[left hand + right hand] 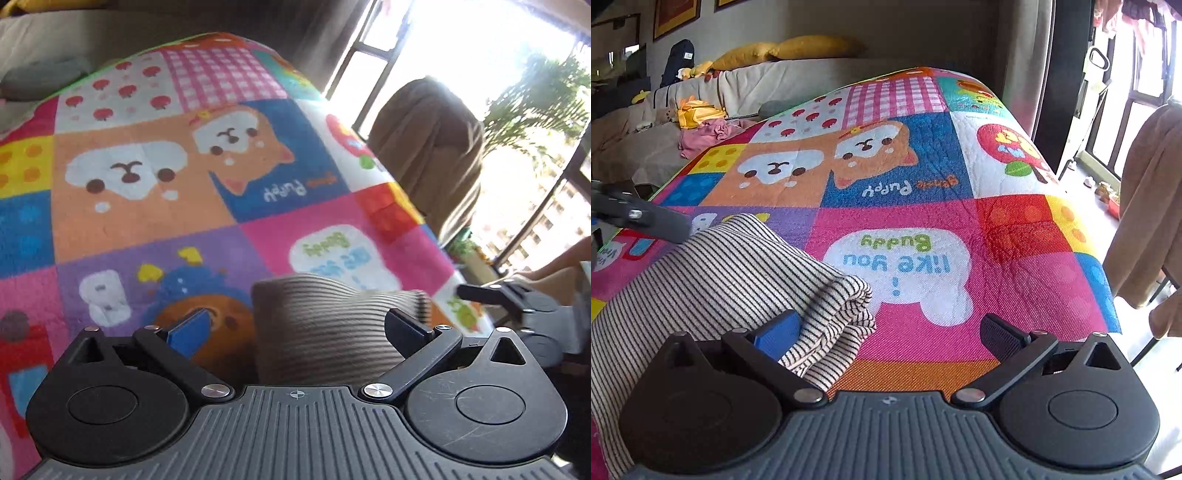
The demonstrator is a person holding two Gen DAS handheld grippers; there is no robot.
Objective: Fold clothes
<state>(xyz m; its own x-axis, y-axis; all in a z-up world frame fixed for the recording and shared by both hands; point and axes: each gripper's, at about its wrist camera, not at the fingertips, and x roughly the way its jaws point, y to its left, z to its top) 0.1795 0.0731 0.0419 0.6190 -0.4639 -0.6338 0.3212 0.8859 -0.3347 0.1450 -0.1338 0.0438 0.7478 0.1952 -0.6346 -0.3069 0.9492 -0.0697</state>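
A folded black-and-white striped garment [731, 273] lies on a bright patchwork cartoon quilt [923, 177]. In the left wrist view the garment [325, 325] sits between the wide-open fingers of my left gripper [295, 328], close to the camera. My right gripper [890, 332] is open too, with its left finger beside the garment's folded corner and its right finger over bare quilt. Neither gripper holds anything. The right gripper also shows in the left wrist view [517, 302] at the far right, and the left gripper shows at the left edge of the right wrist view [639, 218].
The quilt [147, 166] covers a raised surface. A sofa [775, 85] with yellow cushions and loose pink clothes [705, 136] stands behind it. A brown cloth [428, 147] hangs over a chair by the bright window on the right.
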